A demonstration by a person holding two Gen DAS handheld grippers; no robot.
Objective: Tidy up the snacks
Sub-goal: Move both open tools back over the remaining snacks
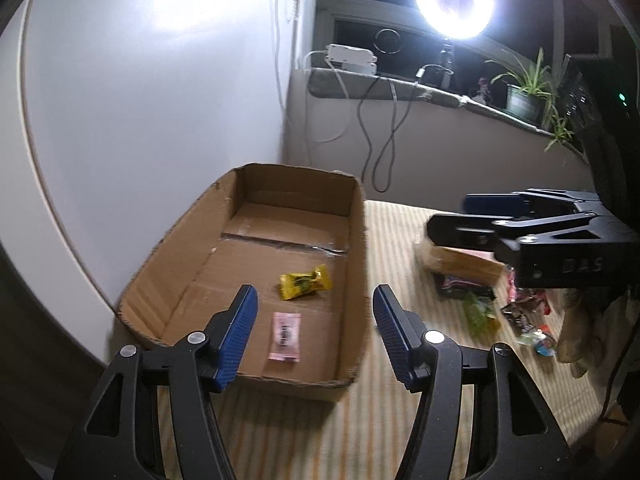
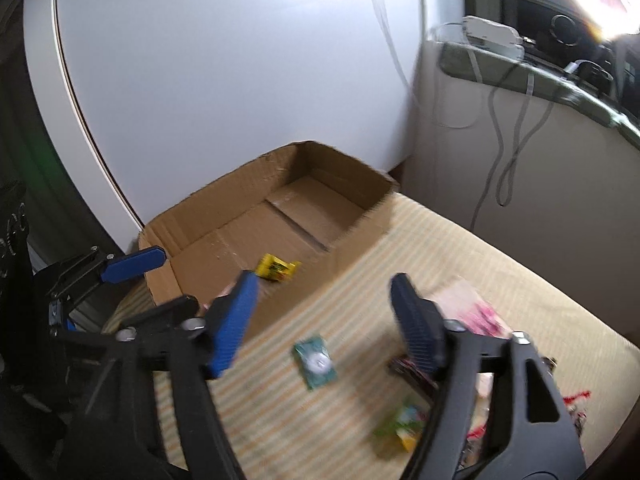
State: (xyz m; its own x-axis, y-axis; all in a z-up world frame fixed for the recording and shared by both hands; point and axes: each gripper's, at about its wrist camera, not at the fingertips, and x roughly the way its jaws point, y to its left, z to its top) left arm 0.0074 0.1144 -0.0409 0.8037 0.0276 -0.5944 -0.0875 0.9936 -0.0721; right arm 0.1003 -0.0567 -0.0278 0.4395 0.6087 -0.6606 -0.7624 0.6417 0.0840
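Fingers (image 1: 240, 320) spread wide above pink snack (image 1: 285, 336) in box (image 1: 356, 240)

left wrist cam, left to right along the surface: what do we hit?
Cardboard box → pink packet in it → yellow packet, also in it → striped cloth → loose pile of snacks with the right gripper over it.

Your left hand-held gripper (image 1: 314, 334) points downward, jaws apart and empty; your right hand-held gripper (image 2: 324, 318) likewise gapes, holding nothing.
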